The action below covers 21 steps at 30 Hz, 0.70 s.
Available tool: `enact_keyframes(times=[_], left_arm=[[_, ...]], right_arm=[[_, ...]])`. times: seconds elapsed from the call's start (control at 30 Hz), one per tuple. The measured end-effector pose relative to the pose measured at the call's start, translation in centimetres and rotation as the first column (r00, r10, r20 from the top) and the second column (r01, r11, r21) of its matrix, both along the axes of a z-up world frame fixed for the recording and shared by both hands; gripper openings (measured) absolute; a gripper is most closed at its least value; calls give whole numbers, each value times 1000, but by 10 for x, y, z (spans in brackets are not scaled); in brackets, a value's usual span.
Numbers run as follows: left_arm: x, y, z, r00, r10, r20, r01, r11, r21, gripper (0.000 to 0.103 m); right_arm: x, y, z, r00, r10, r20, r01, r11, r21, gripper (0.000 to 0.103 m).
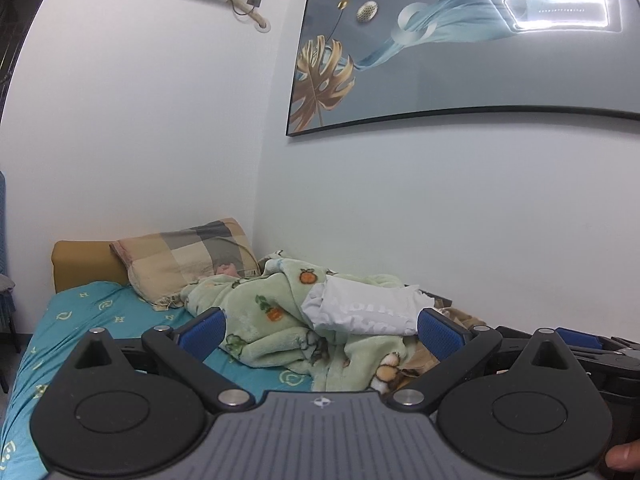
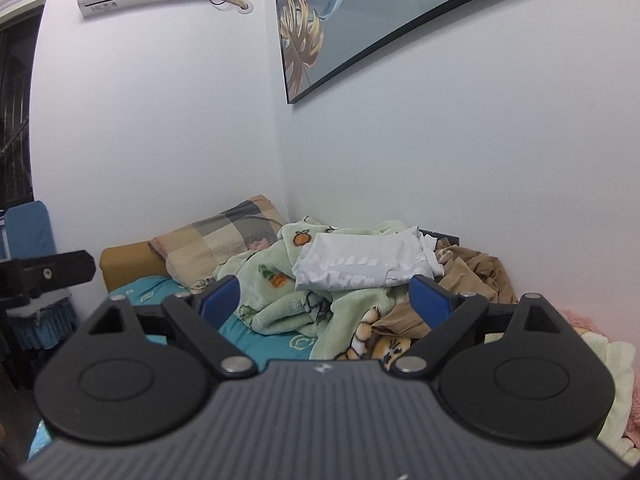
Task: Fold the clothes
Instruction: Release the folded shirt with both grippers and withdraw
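While both the left gripper [image 1: 320, 330] and right gripper [image 2: 326, 300] hover with fingers spread and empty, the white garment [image 2: 364, 266] lies at twelve o'clock atop the green blanket [image 2: 280, 304] on the bed [image 1: 80, 320]. It looks light, limp and thin; pinching a corner hem seems best.

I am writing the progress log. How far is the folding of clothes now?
Done: one white garment already looks folded and lies on the green blanket. In hand: nothing; the left gripper and the right gripper both have open, empty jaws above the bed. Left: the brown garment lies crumpled by the wall, not yet folded.
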<state>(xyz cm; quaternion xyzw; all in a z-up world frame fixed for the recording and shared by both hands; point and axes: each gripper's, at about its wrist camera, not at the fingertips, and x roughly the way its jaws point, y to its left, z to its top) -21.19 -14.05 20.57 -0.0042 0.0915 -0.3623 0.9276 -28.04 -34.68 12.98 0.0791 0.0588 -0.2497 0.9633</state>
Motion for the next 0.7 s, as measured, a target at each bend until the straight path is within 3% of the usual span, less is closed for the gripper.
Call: enact_keyframes(times=[0.7], left_arm=[[8,12,-15,999,33,-36,-33,999,0,103]], right_arm=[[2,23,-20,1000,-25,-3,25,999,-29,93]])
